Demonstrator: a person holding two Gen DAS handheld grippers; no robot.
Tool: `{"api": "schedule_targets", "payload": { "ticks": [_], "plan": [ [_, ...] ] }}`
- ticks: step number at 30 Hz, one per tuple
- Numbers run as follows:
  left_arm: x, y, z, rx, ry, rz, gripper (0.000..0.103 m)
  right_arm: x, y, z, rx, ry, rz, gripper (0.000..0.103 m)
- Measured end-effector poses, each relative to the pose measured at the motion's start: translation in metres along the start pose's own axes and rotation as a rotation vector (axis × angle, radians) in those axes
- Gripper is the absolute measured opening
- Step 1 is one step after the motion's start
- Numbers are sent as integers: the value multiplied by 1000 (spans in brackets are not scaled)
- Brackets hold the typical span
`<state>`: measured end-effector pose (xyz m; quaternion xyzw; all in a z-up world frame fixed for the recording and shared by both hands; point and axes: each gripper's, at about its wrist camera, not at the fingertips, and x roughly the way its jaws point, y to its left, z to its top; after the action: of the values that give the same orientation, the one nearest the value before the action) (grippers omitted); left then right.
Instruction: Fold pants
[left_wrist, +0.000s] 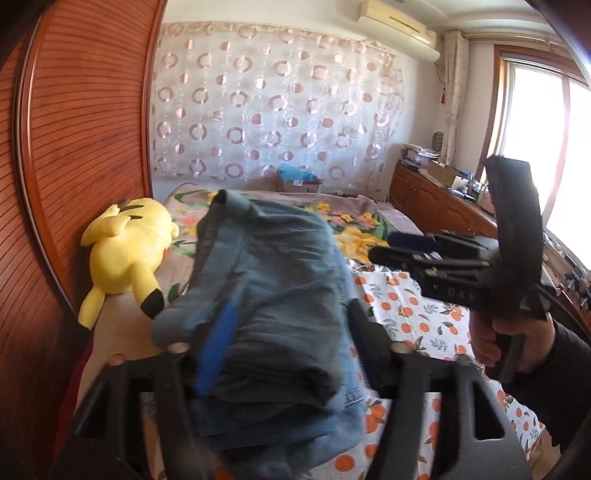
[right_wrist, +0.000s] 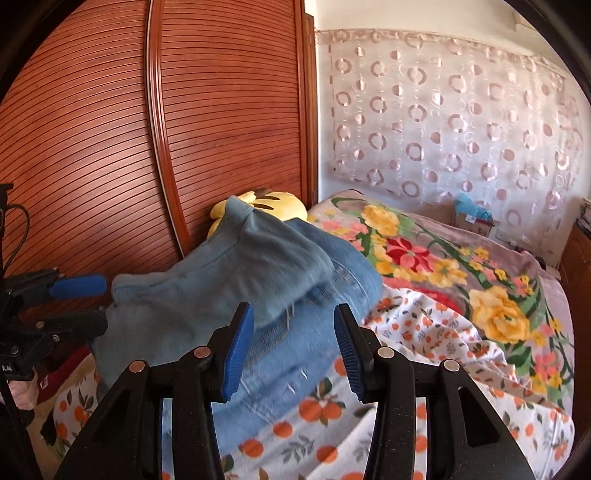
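Observation:
The blue denim pants (left_wrist: 273, 295) hang bunched over my left gripper (left_wrist: 288, 343), draped across its fingers and lifted above the bed. The cloth hides the jaws, so I cannot tell whether they are closed on it. In the right wrist view the pants (right_wrist: 236, 280) rise in a heap in front, with the left gripper (right_wrist: 81, 299) at their left edge. My right gripper (right_wrist: 293, 347) is open and empty, its blue pads (right_wrist: 240, 350) just short of the denim. It also shows in the left wrist view (left_wrist: 424, 258), off to the right of the pants.
An orange-print sheet (right_wrist: 424, 332) and a floral blanket (right_wrist: 461, 266) cover the bed. A yellow plush toy (left_wrist: 125, 254) lies by the wooden wardrobe door (left_wrist: 81, 147). A wooden cabinet (left_wrist: 436, 195) with clutter stands at the right under the window.

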<state>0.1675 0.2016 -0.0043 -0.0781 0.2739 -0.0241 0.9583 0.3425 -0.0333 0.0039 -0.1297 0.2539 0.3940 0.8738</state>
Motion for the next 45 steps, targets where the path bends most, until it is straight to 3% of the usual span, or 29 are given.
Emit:
{"api": "schedule_targets", "payload": {
  "ticks": [6, 16, 22, 37, 45],
  "plan": [
    [-2, -31, 2, 57, -20, -2, 82, -43, -1, -24, 44, -13, -52, 47],
    [-5, -84, -1, 112, -9, -51, 82, -115, 7, -53, 119, -47, -169, 71],
    [-17, -114, -7, 140, -22, -48, 82, -162, 26, -71, 162, -77, -251, 79],
    [-65, -168, -16, 173, -79, -74, 82, -260, 108, -106, 214, -184, -427, 81],
    [-104, -183, -22, 178, -120, -49, 82, -297, 149, -125, 218, -237, -440, 81]
  ]
}}
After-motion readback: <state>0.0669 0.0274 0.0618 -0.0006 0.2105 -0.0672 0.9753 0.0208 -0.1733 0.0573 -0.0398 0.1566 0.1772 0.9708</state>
